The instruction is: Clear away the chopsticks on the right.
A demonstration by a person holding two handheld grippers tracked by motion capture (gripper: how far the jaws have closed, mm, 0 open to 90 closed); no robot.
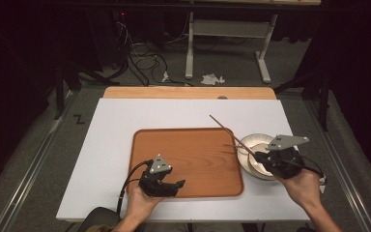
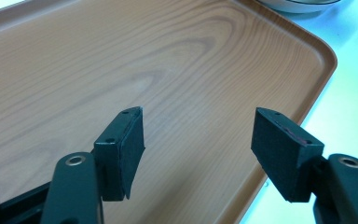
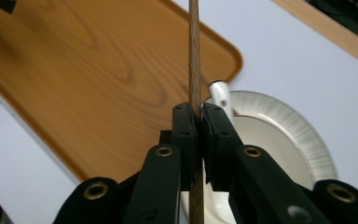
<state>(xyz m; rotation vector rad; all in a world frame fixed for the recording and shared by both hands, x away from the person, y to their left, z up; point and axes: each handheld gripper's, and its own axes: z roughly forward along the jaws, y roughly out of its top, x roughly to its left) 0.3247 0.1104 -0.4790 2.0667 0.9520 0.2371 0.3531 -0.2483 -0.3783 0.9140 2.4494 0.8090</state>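
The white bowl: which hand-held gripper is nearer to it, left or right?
Right. The right hand-held gripper hangs over the white bowl, shut on a wooden stick. The left hand-held gripper is open over the tray's near edge, farther away.

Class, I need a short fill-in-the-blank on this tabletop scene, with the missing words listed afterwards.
1. The right hand-held gripper is shut on a thin wooden ____.
2. The left hand-held gripper hovers with jaws ____ over the wooden tray.
3. The white bowl stands to the ____ of the tray in the high view.

Missing words: stick; open; right
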